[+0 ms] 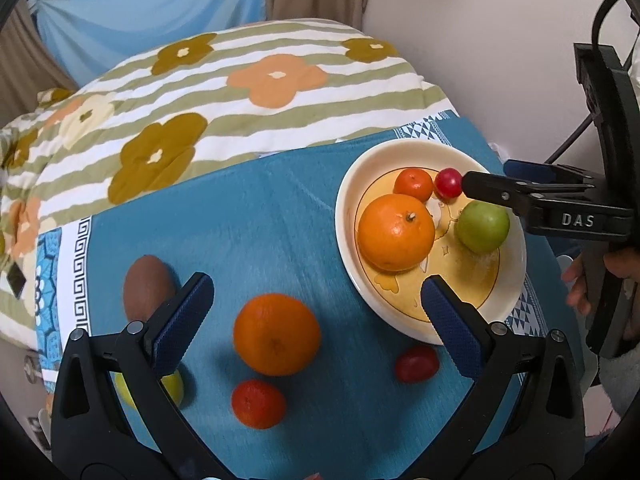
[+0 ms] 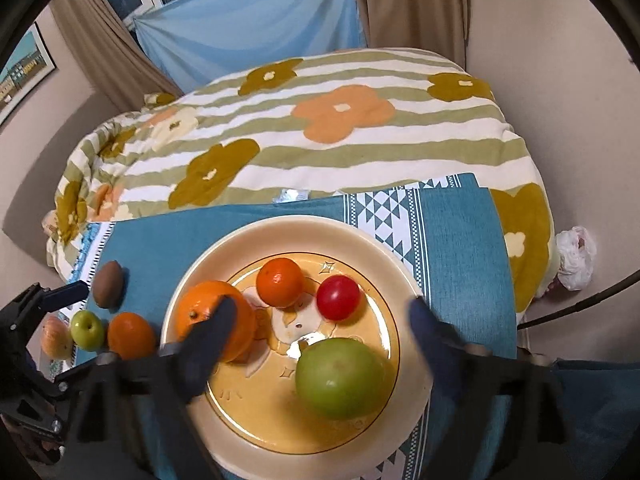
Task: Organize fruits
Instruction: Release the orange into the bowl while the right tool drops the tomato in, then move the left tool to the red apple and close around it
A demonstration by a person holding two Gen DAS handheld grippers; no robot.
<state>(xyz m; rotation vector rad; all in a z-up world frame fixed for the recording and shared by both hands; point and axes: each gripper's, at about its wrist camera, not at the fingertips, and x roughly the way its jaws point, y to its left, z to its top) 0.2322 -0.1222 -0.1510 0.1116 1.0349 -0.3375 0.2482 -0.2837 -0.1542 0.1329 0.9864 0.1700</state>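
right tongs [image 2: 320, 316] blurred, yellow-green apple [image 1: 174, 388] half hidden

Both wrist views look steeply down, close, sharing the plate [image 1: 348, 216] [image 2: 360, 236] and blue cloth [image 1: 248, 216] [image 2: 456, 224].

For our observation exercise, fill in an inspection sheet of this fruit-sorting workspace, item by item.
Surface: teal cloth beside a flowered quilt.
Job's things: plate holds large orange, small orange, red fruit, green apple; on the cloth lie another orange, kiwi and more fruit.
Clutter: white bag.
Grippers: left gripper open, empty; right gripper open above the plate.
Cables: black cable.
Surroundings: curtains, window.
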